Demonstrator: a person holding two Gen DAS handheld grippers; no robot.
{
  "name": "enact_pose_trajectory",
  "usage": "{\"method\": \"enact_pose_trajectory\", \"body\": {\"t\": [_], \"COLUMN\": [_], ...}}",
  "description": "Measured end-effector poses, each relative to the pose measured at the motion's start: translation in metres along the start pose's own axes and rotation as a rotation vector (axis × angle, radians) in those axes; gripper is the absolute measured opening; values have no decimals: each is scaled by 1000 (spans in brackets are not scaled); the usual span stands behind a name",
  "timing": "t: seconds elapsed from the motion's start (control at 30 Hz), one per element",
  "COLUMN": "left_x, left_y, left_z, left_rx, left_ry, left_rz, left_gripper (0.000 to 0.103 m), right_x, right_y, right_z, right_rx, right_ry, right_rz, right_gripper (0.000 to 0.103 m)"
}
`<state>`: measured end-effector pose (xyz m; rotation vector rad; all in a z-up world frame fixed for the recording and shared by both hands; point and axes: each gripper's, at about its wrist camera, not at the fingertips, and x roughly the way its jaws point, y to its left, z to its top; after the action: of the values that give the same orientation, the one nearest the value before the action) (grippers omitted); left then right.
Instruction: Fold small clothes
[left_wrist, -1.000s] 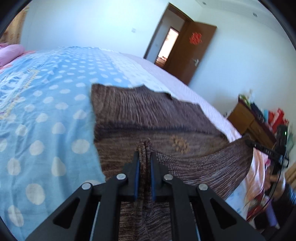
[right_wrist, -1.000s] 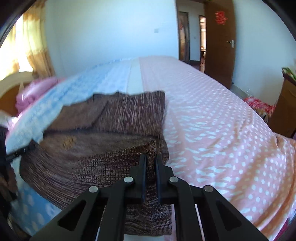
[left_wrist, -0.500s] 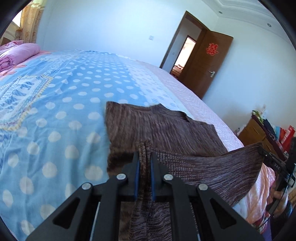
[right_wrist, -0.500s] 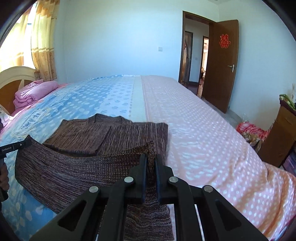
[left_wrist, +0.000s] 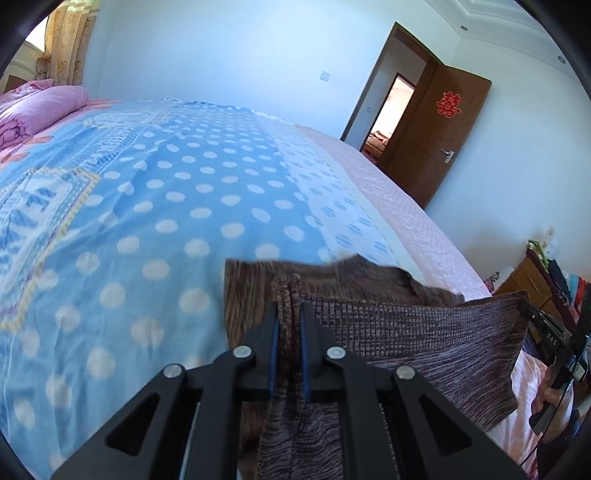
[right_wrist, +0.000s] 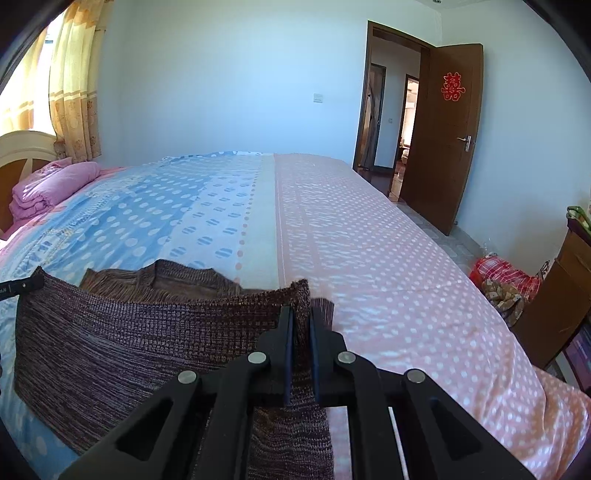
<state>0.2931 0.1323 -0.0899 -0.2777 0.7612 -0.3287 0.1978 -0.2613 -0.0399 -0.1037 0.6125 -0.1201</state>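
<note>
A brown knit sweater (left_wrist: 413, 343) lies near the front edge of the bed, its hem lifted. My left gripper (left_wrist: 288, 314) is shut on the hem's left corner. My right gripper (right_wrist: 301, 317) is shut on the hem's right corner and also shows at the right edge of the left wrist view (left_wrist: 546, 332). The raised hem stretches taut between both grippers (right_wrist: 140, 332) and hides most of the sweater's body. The neckline (right_wrist: 177, 277) shows beyond it on the bed.
The bed has a blue polka-dot sheet (left_wrist: 166, 206) and a pink dotted half (right_wrist: 388, 266). Folded pink bedding (right_wrist: 51, 188) sits by the headboard. A wooden cabinet (right_wrist: 565, 295) and a red checked bag (right_wrist: 506, 277) stand right of the bed. The brown door (right_wrist: 443, 136) is open.
Both grippers have lifted the hem higher and carried it forward over the sweater's body. Less of the body shows; the view tilts up towards the far wall.
</note>
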Motion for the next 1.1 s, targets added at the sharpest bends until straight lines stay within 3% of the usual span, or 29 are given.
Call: {"method": "enact_pose_trajectory", "body": {"t": [0.23, 0.4, 0.57, 0.67, 0.73, 0.83, 0.93, 0.97, 1.03, 1.1], "left_x": [46, 87, 117, 120, 126, 120, 88, 69, 42, 12], "left_y": [6, 13, 21, 17, 15, 14, 22, 26, 31, 35], "left_z": [36, 40, 24, 24, 25, 28, 23, 17, 4, -17], "left_rx": [-15, -33, -45, -13, 3, 16, -6, -10, -13, -30], "left_ry": [0, 36, 113, 120, 140, 149, 129, 101, 78, 64], "left_rz": [35, 83, 147, 183, 216, 226, 162, 151, 127, 100], "left_gripper": [10, 10, 10, 14, 17, 28, 57, 61, 62, 62], "right_x": [58, 103, 154, 170, 168, 168, 128, 109, 65, 34], "right_y": [0, -4, -11, -17, -21, -30, -53, -62, -83, -92], "right_z": [26, 26, 6, 2, 2, 2, 4, 1, -10, -26], "right_rx": [15, 40, 58, 88, 111, 153, 252, 287, 349, 364], "right_ry": [8, 35, 127, 196, 195, 218, 142, 104, 54, 51], "right_rz": [-8, -45, -65, -57, -51, -17, -13, -14, -21, 1], "right_gripper": [8, 8, 8, 8, 16, 19, 20, 24, 44, 44]}}
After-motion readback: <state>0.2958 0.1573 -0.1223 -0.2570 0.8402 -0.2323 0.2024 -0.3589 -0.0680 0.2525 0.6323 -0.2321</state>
